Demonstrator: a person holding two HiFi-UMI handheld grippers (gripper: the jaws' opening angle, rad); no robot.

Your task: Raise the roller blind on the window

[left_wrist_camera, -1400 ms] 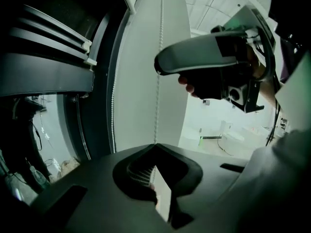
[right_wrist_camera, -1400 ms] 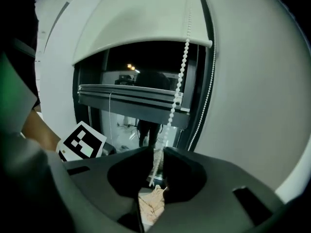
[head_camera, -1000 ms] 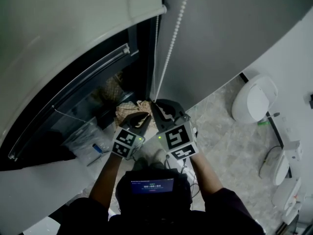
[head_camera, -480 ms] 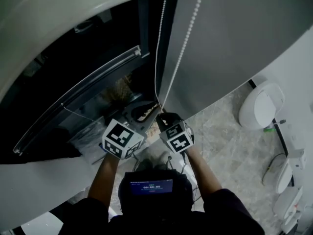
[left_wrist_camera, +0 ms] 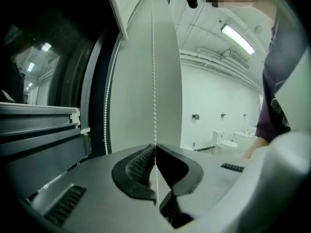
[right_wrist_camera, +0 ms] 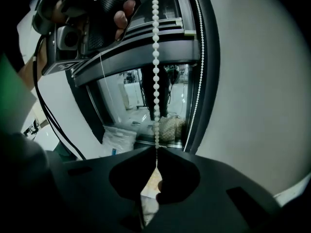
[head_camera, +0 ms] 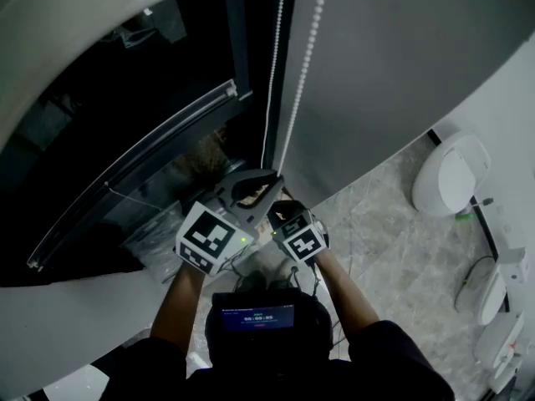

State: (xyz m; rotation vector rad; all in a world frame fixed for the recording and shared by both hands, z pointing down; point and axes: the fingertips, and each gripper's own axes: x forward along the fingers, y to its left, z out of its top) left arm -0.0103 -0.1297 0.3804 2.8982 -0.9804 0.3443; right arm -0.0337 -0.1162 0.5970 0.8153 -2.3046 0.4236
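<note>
The left tongs are pinched shut on one strand of the bead chain, which runs straight up from their tips. The right tongs are closed on a strand too, and it hangs taut above them. In the head view both tongs sit close together at the window's edge, beside the grey wall, the left ones slightly higher. The blind covers the window's upper part, and dark glass shows below it.
</note>
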